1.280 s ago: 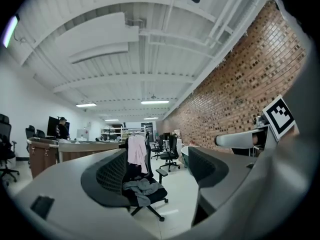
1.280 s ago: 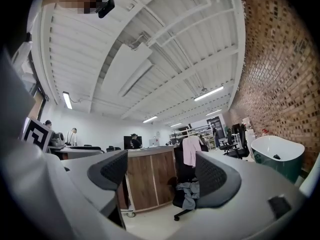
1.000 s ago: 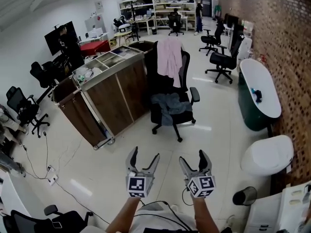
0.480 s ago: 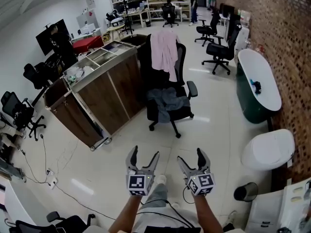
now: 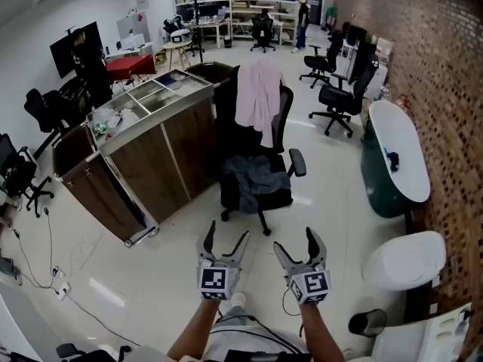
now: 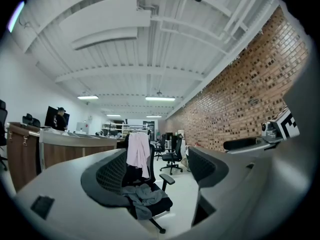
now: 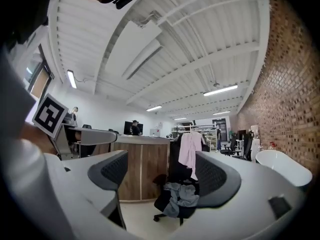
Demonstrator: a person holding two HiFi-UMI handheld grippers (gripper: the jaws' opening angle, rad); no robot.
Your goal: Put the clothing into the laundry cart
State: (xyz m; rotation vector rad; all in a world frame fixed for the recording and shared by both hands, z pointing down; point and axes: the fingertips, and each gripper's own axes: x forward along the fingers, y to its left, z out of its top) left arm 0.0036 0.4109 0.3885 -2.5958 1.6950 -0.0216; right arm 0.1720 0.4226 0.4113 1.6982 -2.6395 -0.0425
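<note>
A pink shirt [image 5: 257, 98] hangs over the back of a black office chair [image 5: 256, 194]. A crumpled grey garment [image 5: 252, 173] lies on that chair's seat. To the chair's left stands the wooden laundry cart [image 5: 143, 145] with open top compartments. My left gripper [image 5: 224, 244] and right gripper [image 5: 294, 245] are held low, side by side, short of the chair, both open with nothing between the jaws. In the left gripper view the pink shirt [image 6: 138, 149] and grey garment [image 6: 145, 197] show between the jaws. The right gripper view shows the shirt [image 7: 191, 149] and grey garment [image 7: 181, 196] too.
A dark green bathtub [image 5: 392, 161] stands along the brick wall at right, with a white toilet [image 5: 398, 261] nearer me. Other office chairs [image 5: 339, 96] stand behind. Cables [image 5: 45, 277] trail on the floor at left. A small bin [image 5: 367, 323] sits at lower right.
The chair and cart have drawn nearer and lower in the head view as I walk forward. Both grippers stay open in the same pose.
</note>
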